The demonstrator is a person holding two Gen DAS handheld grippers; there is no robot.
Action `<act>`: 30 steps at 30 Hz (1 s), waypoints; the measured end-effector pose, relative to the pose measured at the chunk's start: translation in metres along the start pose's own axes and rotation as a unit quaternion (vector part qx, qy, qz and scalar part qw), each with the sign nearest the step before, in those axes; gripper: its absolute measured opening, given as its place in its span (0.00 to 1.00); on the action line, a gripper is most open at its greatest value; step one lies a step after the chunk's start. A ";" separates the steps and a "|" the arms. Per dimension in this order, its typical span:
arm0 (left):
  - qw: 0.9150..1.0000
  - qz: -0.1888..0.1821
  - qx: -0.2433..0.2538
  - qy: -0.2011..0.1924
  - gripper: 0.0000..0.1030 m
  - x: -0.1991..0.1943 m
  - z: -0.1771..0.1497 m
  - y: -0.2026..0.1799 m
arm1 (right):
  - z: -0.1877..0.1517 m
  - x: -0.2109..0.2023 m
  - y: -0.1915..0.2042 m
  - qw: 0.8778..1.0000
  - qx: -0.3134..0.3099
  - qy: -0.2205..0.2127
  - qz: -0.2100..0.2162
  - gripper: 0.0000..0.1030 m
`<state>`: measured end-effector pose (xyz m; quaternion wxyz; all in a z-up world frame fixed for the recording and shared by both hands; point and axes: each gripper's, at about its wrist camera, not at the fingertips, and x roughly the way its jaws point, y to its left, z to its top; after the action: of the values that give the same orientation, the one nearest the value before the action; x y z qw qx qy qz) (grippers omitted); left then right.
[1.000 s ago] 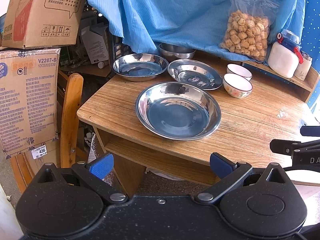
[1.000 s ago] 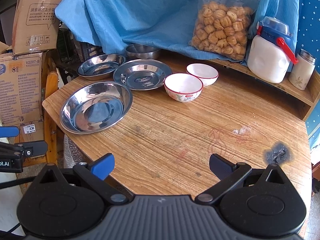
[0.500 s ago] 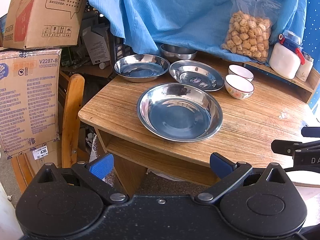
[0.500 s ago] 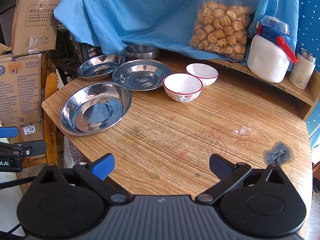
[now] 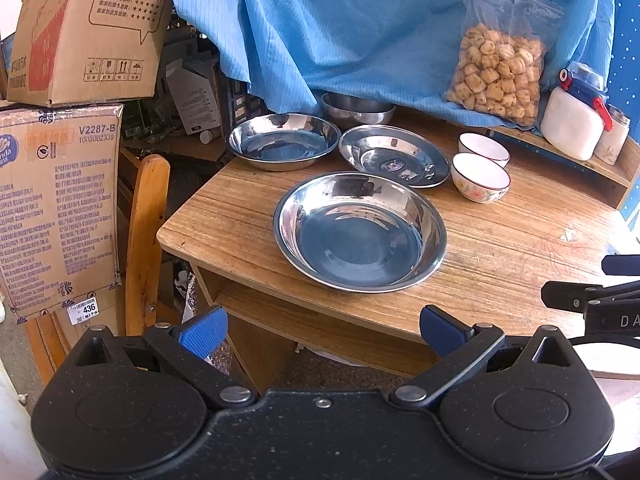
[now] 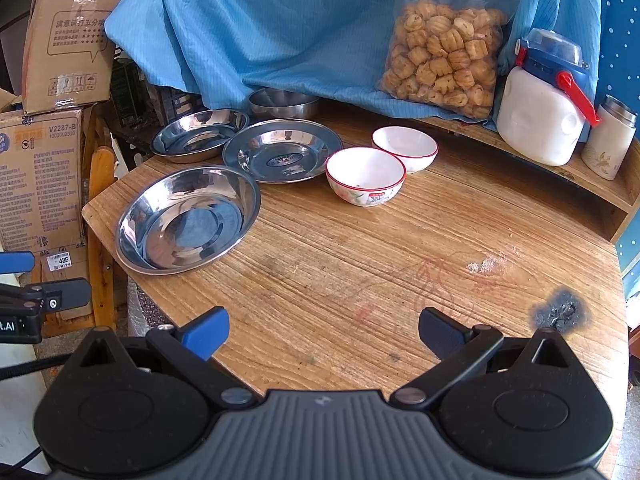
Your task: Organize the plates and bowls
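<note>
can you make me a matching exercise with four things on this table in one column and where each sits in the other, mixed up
Things
1. nearest steel plate
2. labelled steel plate
3. stickered ceramic bowl
4. snack bag

Places
A. leaning on the blue cloth, on the raised back ledge
B. right of the labelled steel plate, in front of the other white bowl
C. at the table's front left corner
D. mid-table, in front of the steel bowl under the cloth

Pairs: 1-C, 2-D, 3-B, 4-A
</note>
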<state>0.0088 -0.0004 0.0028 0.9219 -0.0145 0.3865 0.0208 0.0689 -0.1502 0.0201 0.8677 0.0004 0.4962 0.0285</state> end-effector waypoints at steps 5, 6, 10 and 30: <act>1.000 0.006 -0.001 0.003 0.99 0.003 0.001 -0.003 | 0.002 0.005 -0.003 1.000 0.000 0.004 0.006 1.00; 1.000 0.007 -0.001 0.004 0.99 0.004 0.001 -0.004 | 0.003 0.006 -0.004 1.000 0.000 0.004 0.007 1.00; 1.000 0.014 -0.003 0.006 0.99 0.006 0.003 -0.008 | 0.005 0.010 -0.009 1.000 -0.003 0.008 0.011 1.00; 0.986 0.115 -0.121 0.025 0.99 0.031 0.045 -0.014 | 0.055 0.044 -0.029 0.987 -0.124 0.005 0.106 1.00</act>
<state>0.0627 -0.0118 0.0124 0.8947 -0.0815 0.4036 0.1733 0.1394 -0.1755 0.0095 0.8507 -0.0550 0.4902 0.1816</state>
